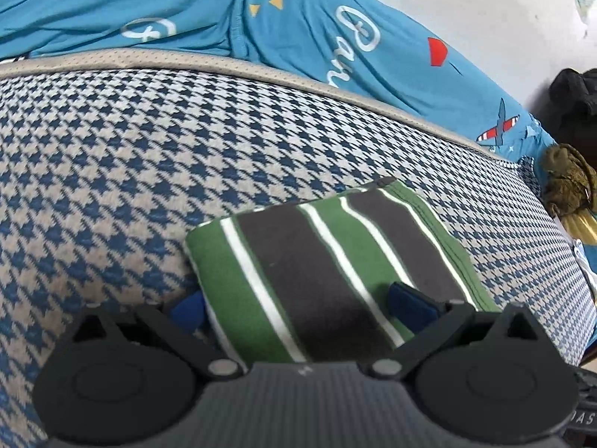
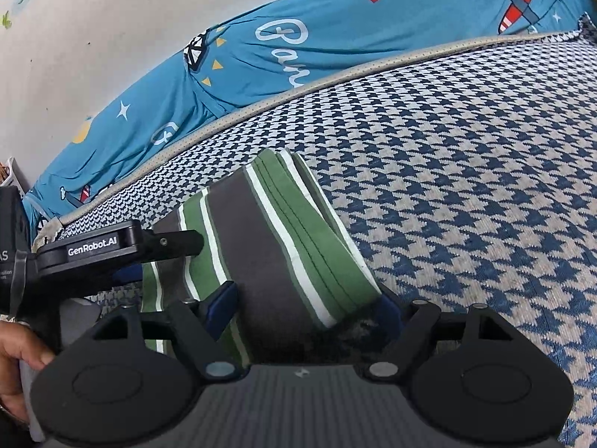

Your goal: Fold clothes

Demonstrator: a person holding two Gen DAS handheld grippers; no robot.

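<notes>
Left wrist view: my left gripper stands wide astride the folded green-grey-white striped knit garment on the houndstooth woven bedcover, pads not pressing; right wrist view: my right gripper spans the garment's thick soft edge, which may slip and unfold.

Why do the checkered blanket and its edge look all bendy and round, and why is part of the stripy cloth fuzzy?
Left wrist view: the fisheye lens bows the houndstooth blanket and its grey edging into a curve; the striped cloth smears slightly close to the camera. Right wrist view: the same bulge bends the blue printed sheet; the striped cloth blurs darkest right beside the lens.
</notes>
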